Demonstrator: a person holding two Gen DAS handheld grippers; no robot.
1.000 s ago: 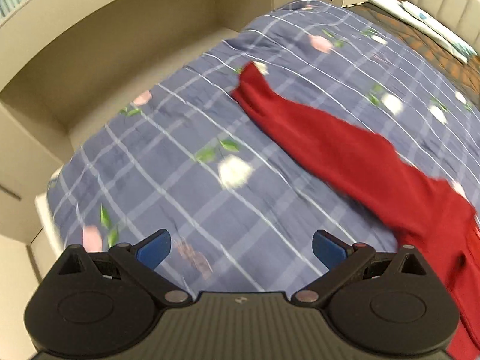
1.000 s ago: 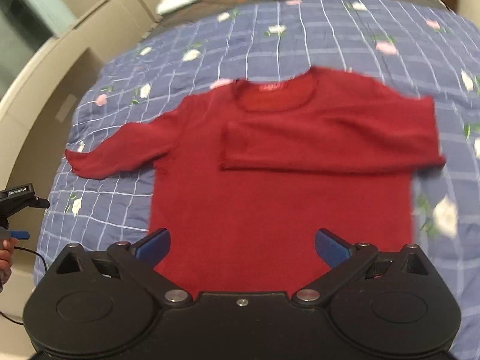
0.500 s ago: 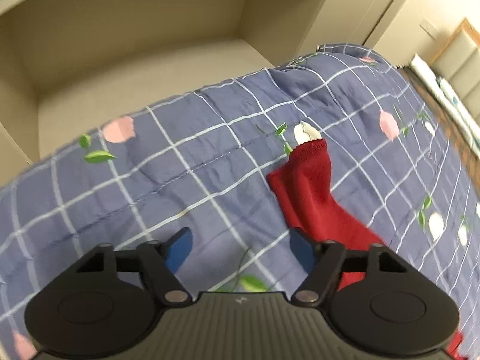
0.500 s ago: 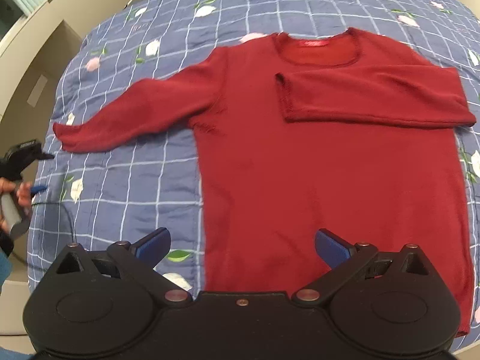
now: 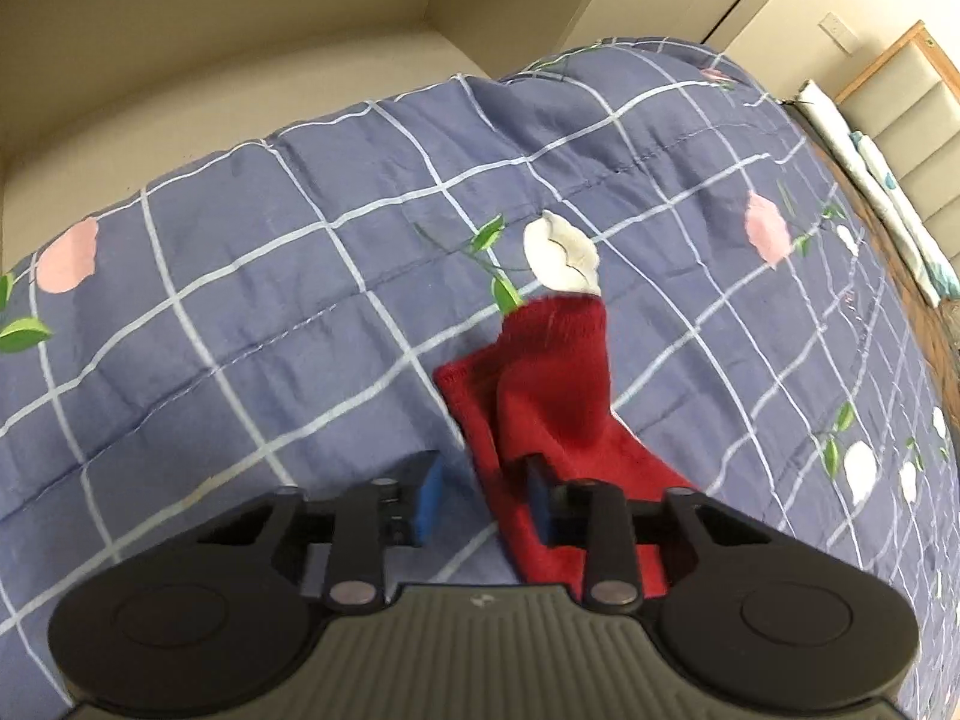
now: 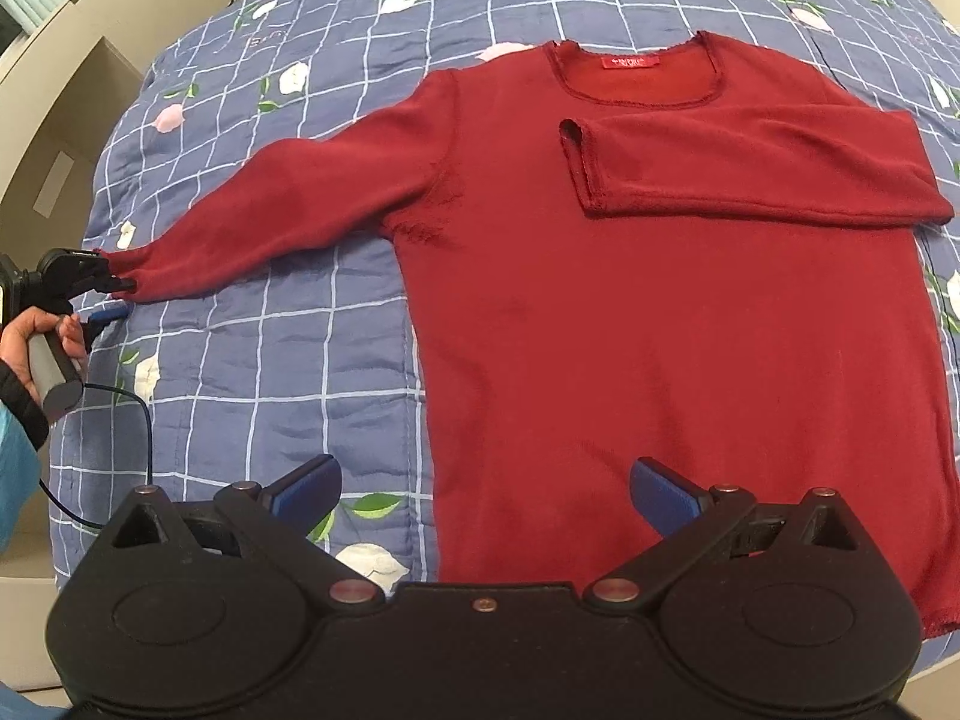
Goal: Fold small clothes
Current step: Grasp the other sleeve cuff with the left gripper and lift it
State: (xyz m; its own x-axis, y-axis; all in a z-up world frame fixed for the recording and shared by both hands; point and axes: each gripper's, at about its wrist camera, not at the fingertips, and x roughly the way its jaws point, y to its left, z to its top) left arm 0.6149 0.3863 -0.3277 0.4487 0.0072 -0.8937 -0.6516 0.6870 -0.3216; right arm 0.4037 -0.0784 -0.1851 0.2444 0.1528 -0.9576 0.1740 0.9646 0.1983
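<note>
My left gripper (image 5: 483, 495) has its jaws partly closed around the cuff (image 5: 540, 360), one pad under the fabric edge, one on the quilt (image 5: 240, 276) side; I cannot tell that they pinch it yet. My right gripper (image 6: 486, 495) hangs wide open and empty above the hem of the sweater (image 6: 660, 330), which lies flat on the quilt, the other sleeve (image 6: 750, 180) already folded across the chest. If I lift now, the cuff may slip free, or I may catch quilt with it and drag the sweater askew.

Black tool (image 6: 483, 495) — blue pads (image 6: 309, 483)
</note>
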